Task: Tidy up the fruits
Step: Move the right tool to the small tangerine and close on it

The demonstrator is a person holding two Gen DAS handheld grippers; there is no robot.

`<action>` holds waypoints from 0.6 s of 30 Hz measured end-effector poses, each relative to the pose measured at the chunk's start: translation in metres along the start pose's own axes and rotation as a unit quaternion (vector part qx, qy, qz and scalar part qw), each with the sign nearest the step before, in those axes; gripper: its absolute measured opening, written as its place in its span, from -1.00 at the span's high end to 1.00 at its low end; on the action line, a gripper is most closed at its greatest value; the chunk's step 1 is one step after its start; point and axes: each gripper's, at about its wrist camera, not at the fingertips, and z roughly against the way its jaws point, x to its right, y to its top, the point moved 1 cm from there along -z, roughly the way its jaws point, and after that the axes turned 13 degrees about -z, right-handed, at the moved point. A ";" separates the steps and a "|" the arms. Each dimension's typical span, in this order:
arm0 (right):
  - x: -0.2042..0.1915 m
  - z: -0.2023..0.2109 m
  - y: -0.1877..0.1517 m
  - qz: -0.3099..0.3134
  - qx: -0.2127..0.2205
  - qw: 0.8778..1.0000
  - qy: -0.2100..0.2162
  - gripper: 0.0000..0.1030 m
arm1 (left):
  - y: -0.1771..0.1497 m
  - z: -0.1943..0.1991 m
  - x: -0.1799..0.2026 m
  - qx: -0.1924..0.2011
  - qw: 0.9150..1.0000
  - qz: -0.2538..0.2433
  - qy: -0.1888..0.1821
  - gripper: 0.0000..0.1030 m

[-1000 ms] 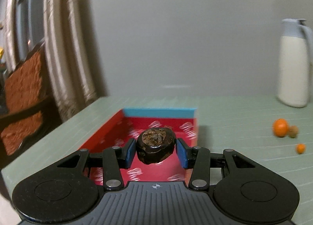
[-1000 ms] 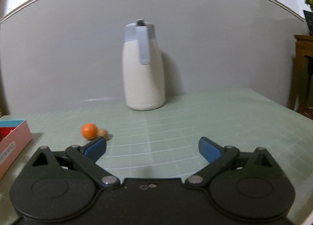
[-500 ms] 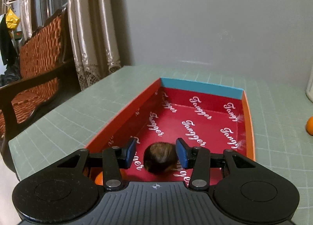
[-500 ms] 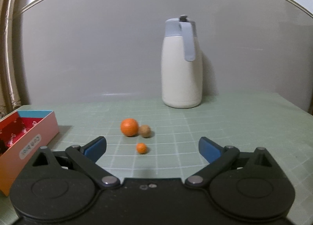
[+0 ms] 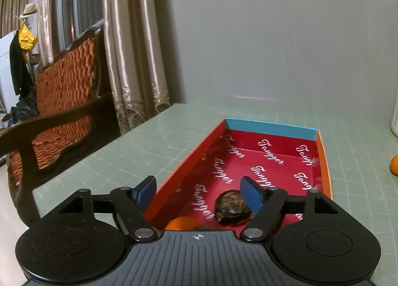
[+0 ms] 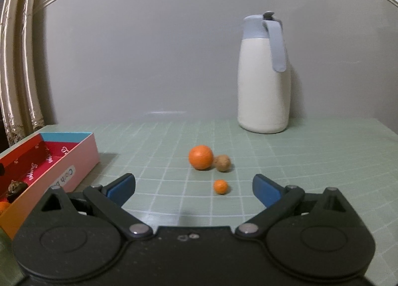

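While our left gripper (image 5: 199, 192) has just spread its jaws, the dark fruit (image 5: 233, 207) lies free in the red box (image 5: 184, 174) — only the right view shows our wide, empty right gripper (image 6: 194, 186) facing the loose orange (image 6: 201, 157).

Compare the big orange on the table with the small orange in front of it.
The big orange is clearly larger than the small orange. The big orange touches a brown nut; the small orange sits alone. The big orange lies farther from the right gripper; the small orange lies nearer, between its open jaws in the view. Both are round, orange, and out on the table.
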 end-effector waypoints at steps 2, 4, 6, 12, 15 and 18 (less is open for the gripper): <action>-0.004 -0.004 0.000 0.003 -0.003 1.000 0.001 -0.96 | -0.004 0.008 -0.004 0.004 1.000 0.000 0.007 -0.66; -0.006 -0.008 0.001 0.003 -0.005 1.000 0.001 -0.96 | -0.009 0.015 -0.007 0.010 1.000 -0.002 0.011 -0.68; -0.007 -0.012 0.001 0.001 -0.007 1.000 -0.002 -0.96 | -0.013 0.021 -0.010 0.012 1.000 -0.005 0.013 -0.70; -0.003 -0.023 0.005 -0.009 -0.016 1.000 -0.014 -0.95 | -0.024 0.028 -0.017 0.006 1.000 -0.003 0.015 -0.73; 0.001 -0.027 0.006 -0.016 -0.022 0.999 -0.019 -0.95 | -0.028 0.029 -0.019 0.001 1.000 0.005 0.014 -0.74; 0.003 -0.031 0.006 -0.016 -0.028 0.999 -0.025 -0.93 | -0.031 0.030 -0.019 -0.001 1.000 0.009 0.012 -0.76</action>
